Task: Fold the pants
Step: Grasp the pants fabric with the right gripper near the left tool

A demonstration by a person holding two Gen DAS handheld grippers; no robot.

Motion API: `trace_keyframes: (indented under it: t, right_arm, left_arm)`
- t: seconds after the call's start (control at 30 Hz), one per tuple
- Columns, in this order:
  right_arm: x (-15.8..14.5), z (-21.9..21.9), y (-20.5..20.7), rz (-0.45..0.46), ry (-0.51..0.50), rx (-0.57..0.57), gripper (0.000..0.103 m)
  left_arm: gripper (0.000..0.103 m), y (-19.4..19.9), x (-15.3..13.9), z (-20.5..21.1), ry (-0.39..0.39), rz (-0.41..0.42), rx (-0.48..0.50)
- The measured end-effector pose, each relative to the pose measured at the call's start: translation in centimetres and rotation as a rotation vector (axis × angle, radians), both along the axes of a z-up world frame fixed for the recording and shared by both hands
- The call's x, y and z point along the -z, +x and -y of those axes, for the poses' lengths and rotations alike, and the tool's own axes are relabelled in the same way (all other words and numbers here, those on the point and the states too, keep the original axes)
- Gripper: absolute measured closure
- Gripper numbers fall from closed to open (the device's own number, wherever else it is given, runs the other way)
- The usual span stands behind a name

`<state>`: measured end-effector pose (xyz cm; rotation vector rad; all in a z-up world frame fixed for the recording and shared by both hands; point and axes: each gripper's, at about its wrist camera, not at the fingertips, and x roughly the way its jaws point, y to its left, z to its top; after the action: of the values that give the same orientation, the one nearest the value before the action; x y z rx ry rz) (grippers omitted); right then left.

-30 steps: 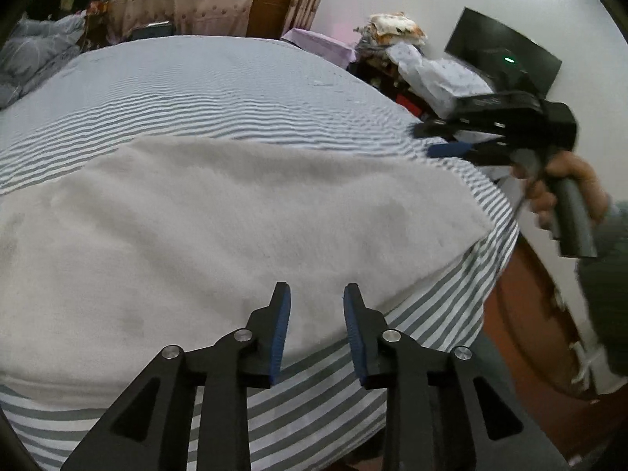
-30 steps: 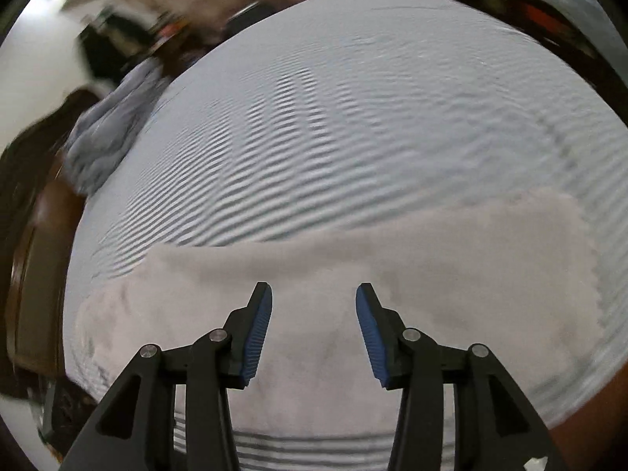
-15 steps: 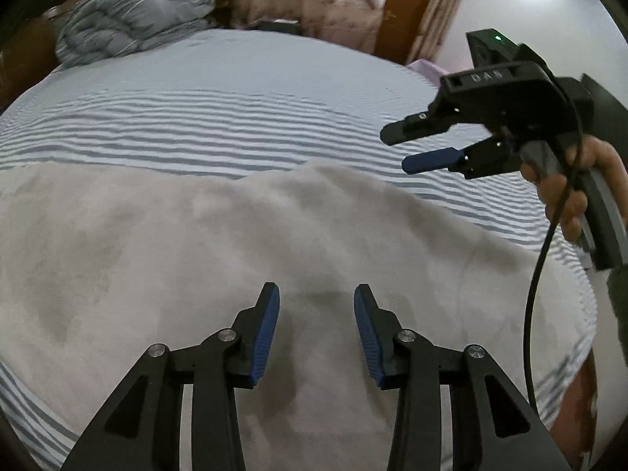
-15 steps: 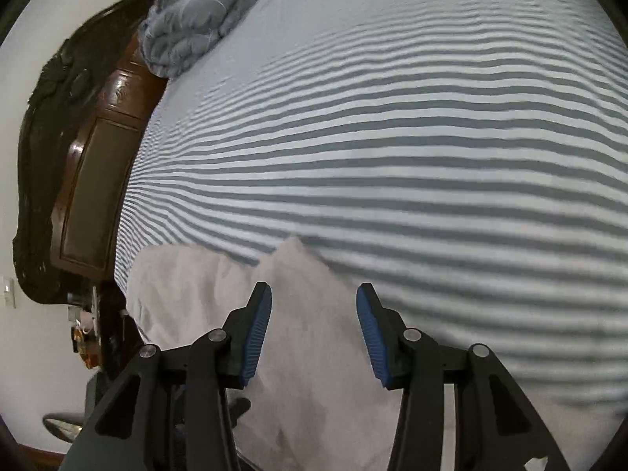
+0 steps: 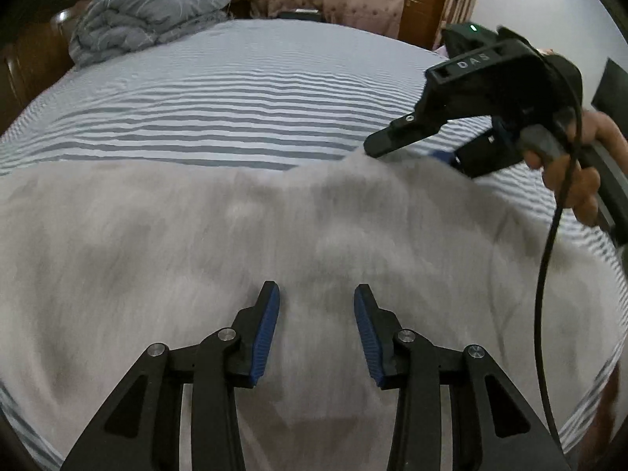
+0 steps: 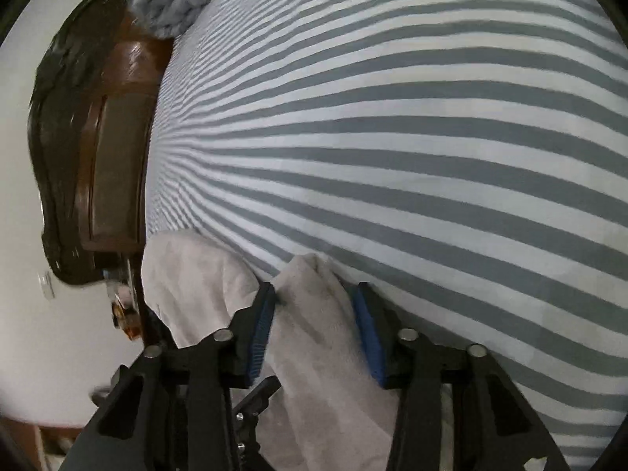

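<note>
Soft, light fleece pants (image 5: 274,235) are straddled at an edge fold by the unclenched right hand-held gripper (image 6: 316,314); the left hand-held gripper (image 5: 316,325) is released.

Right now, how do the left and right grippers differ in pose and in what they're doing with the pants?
The left gripper hovers over the broad middle of the pants with nothing between its fingers; the right gripper has a raised fabric edge between its fingers at the far border. The left looks across the striped bed; the right is rolled sideways. Both are open.
</note>
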<state>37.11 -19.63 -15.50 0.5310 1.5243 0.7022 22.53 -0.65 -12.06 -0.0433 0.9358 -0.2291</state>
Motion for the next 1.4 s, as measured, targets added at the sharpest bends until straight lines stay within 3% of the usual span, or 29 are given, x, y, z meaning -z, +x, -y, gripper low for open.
trace_keyframes:
  t: [0.17,0.33,0.53,0.73,1.03,1.17,1.23,1.4]
  right_arm:
    - [-3.0,-1.0,-4.2,0.183,0.002,-0.103,0.081]
    - [-4.1,-2.5,-9.4,0.33,-0.113,-0.249,0.079]
    - [-4.4,-3.3,-11.3,0.397,-0.126,-0.246,0.066]
    - [-5.6,-4.0,-12.2,0.477,-0.182,-0.22,0.064]
    - [-5.4,-2.0,-13.7,0.414,-0.187,-0.219,0.064]
    - [-3.6,-3.0,-11.9,0.362,-0.155,-0.208,0.059]
    - [-3.1,-3.9,-11.0,0.361,-0.144,-0.201,0.052]
    - [-3.2,-4.2,-8.4,0.371,-0.054,-0.121,0.049]
  left_arm:
    - [0.062,-0.2,0.2,-1.1,-0.046,-0.011,-0.004]
    - [0.062,-0.7,0.2,-3.0,-0.155,-0.031,-0.035]
    - [0.062,-1.6,0.2,-3.6,-0.145,-0.007,-0.032]
    - [0.062,-2.4,0.3,-3.3,-0.14,0.003,-0.026]
    - [0.062,-2.6,0.7,-3.6,-0.154,0.006,-0.028]
    - [0.062,-2.6,0.6,-3.6,-0.148,0.008,-0.027]
    - [0.062,-2.6,0.6,-3.6,-0.15,0.008,-0.024]
    - [0.062,-2.8,0.6,-3.5,-0.142,0.02,-0.017]
